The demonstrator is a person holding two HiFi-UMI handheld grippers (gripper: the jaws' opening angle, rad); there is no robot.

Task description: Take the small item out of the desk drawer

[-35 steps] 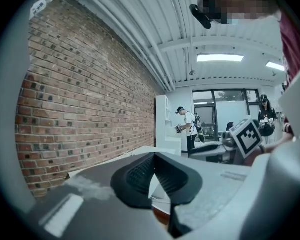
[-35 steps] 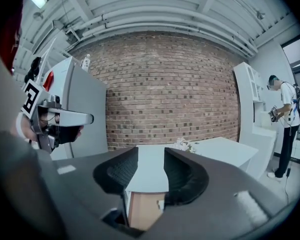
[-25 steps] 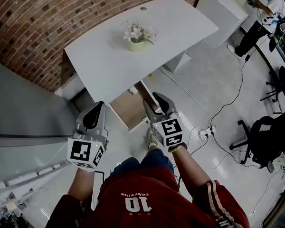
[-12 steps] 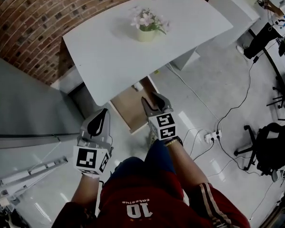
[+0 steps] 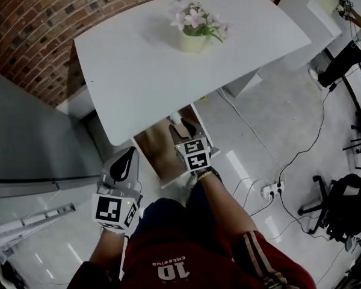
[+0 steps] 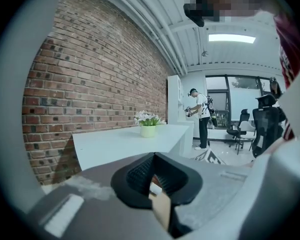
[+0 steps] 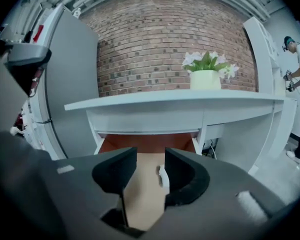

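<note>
Reaching in for the pick looks like the step being worked on right now. The drawer [image 7: 145, 143] is already pulled out from under the white desk [image 5: 138, 65]. The right gripper [image 7: 151, 156] is lined up with the drawer, its jaws opening and nothing pinched between them yet. The small white item [image 7: 162, 176] can be seen lying on the tan drawer bottom. In the right gripper view it sits in the gap between the jaws, tucked just beside the inner face of the right-hand one, but it isn't being touched by either pad as far as can be made out.

The left gripper [image 6: 152, 156] is parked off to the side, well apart from the drawer, with its jaw tips drawn together and nothing caught in them.

For the next move, probably the right gripper needs to be lowered and nudged so the item ends up centred. Then the jaws get squeezed onto it and it gets lifted clear of the drawer walls.

Quick count:
- One desk.
- One open drawer.
- One small item in the drawer.
- One flower pot [image 5: 194, 40] on the desk top.
- Two grippers.
</note>
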